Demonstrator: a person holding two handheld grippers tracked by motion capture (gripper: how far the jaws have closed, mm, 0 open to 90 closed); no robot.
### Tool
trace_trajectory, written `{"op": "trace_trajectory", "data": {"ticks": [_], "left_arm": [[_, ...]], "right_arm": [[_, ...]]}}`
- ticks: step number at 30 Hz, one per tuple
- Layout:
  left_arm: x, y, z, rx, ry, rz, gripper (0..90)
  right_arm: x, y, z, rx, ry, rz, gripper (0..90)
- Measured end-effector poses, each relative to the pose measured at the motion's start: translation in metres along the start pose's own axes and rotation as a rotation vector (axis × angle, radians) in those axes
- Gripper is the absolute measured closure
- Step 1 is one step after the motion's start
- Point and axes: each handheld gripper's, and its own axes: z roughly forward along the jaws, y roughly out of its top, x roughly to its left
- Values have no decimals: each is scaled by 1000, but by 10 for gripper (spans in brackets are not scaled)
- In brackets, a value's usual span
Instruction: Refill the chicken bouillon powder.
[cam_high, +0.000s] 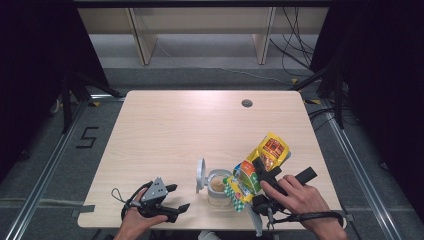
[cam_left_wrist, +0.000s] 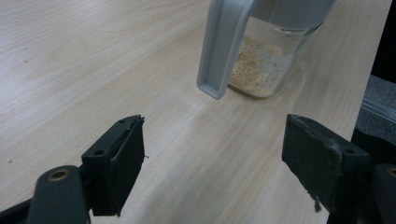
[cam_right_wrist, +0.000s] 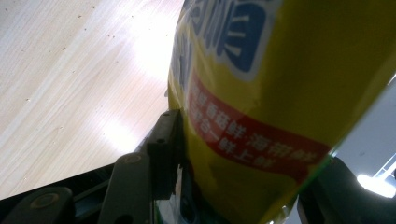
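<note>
Your two hands come in at the near edge of the table, a pale wood-grain top with a small round grommet hole near its far edge. Your left gripper rests low by the near-left part of the top, its jaws spread wide with bare wood between them. Your right gripper has its jaws clamped on the yellow packet, which is tilted with its lower end over the clear jar. That jar stands near the front edge between your hands, holds a layer of pale grains, and has its grey lid flipped up on the left. Around the table you have grey carpet, a floor mark shaped like a five, light wooden shelving at the back and loose cables to the right.
</note>
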Motion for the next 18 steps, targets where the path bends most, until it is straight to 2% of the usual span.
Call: {"op": "trace_trajectory", "data": {"ticks": [1, 4, 10, 12, 16, 17, 18], "left_arm": [[-2, 0, 1, -17, -11, -19, 206], [-2, 0, 1, -23, -11, -25, 206], [0, 0, 0, -4, -1, -7, 206], [-2, 0, 1, -23, -10, -27, 206], [-1, 0, 0, -11, -4, -15, 206], [-1, 0, 0, -11, -4, -15, 206], [-2, 0, 1, -14, -6, -19, 206]], "right_arm": [[0, 0, 0, 0, 1, -1, 541], [0, 0, 0, 0, -1, 0, 541], [0, 0, 0, -3, 1, 2, 541], [0, 0, 0, -3, 1, 2, 542], [0, -1, 0, -3, 1, 2, 542], [1, 0, 0, 3, 16, 30, 542], [1, 0, 0, 4, 16, 30, 542]]}}
